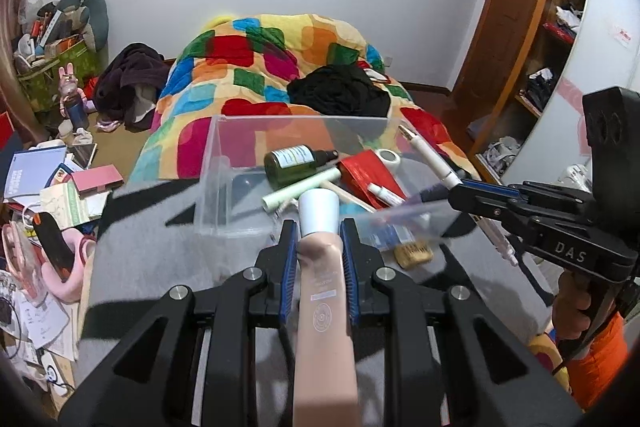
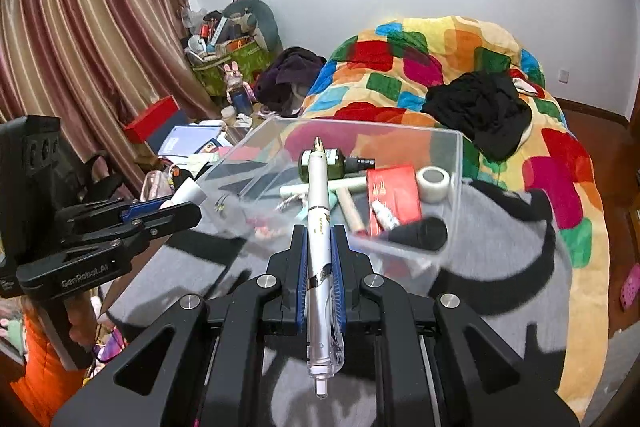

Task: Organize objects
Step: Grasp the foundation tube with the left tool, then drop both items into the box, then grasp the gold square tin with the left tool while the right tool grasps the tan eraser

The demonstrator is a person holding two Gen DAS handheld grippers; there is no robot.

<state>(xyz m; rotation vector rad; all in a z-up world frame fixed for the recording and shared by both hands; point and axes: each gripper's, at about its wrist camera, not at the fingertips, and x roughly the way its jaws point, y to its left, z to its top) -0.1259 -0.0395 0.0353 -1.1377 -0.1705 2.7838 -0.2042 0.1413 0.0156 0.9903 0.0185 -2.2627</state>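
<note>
My left gripper (image 1: 319, 227) is shut on a beige cosmetic tube with a white cap (image 1: 320, 215), held at the near edge of a clear plastic bin (image 1: 216, 163) on the bed. My right gripper (image 2: 319, 233) is shut on a white and silver pen (image 2: 318, 195), pointing over the same bin (image 2: 452, 155). The bin holds a green spray bottle (image 1: 292, 165), a red packet (image 1: 360, 173), a tape roll (image 2: 433, 179), a white tube (image 1: 300, 189) and a black microphone (image 2: 420, 233). The right gripper also shows in the left wrist view (image 1: 472, 195), and the left gripper in the right wrist view (image 2: 180, 211).
The bin sits on a grey and black blanket (image 1: 160, 247) beside a colourful quilt (image 1: 256, 67) with black clothes (image 1: 340, 91) on it. Books and boxes (image 1: 60, 187) clutter the floor at left. A wooden shelf unit (image 1: 552, 27) stands at right.
</note>
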